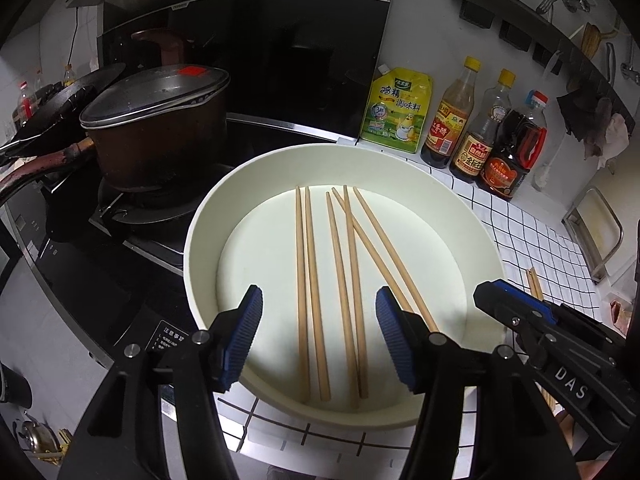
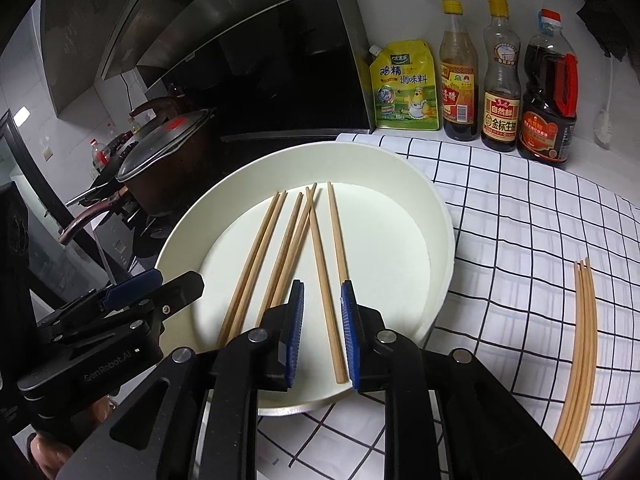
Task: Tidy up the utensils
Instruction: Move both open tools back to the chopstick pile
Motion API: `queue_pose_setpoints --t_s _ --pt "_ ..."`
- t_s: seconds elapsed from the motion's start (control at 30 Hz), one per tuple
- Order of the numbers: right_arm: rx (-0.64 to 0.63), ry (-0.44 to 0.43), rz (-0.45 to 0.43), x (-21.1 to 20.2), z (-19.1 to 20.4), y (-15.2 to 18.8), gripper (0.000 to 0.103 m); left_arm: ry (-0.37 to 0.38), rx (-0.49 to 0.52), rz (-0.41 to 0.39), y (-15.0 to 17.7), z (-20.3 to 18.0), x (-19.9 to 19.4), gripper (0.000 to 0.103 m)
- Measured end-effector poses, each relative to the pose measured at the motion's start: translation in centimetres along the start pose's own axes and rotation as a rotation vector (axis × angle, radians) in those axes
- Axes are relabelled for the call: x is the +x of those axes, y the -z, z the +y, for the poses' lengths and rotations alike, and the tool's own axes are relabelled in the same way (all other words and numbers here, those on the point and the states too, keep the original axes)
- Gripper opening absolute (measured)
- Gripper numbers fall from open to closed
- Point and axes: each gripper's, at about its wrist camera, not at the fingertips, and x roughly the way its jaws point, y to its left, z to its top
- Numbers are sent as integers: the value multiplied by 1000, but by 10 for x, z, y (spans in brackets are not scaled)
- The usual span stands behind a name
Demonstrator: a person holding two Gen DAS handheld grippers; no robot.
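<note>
Several wooden chopsticks [image 1: 344, 280] lie loose in a round white tray [image 1: 200, 240] on the checked cloth. My left gripper [image 1: 320, 328] hangs over the tray's near side, open wide, with the chopsticks below the gap and untouched. My right gripper [image 2: 322, 336] stands narrowly open over the tray [image 2: 440, 216]; one chopstick [image 2: 328, 280] shows in the gap, and the pads [image 2: 349, 340] do not press on it. A second bundle of chopsticks [image 2: 580, 352] lies on the cloth to the right of the tray. Each gripper also shows at the edge of the other's view.
A lidded brown pot [image 1: 156, 128] and pans sit on the black stove left of the tray. A yellow seasoning pouch [image 2: 404, 88] and three sauce bottles [image 2: 500, 80] line the back wall. A wall rail [image 1: 520, 28] carries hanging utensils.
</note>
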Motion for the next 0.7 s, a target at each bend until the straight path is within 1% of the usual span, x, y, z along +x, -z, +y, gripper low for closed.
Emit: queue_pose_setpoints --t_s 0.33,0.43,0.7 --pt "9 28 -32 -27 -6 14 22 17 24 -15 8 -16 -16 60" --pt "16 39 -44 -36 -11 17 25 26 33 -20 11 -23 -21 61" --pt "35 71 -68 -58 -28 29 25 54 59 -11 21 -45 -25 61"
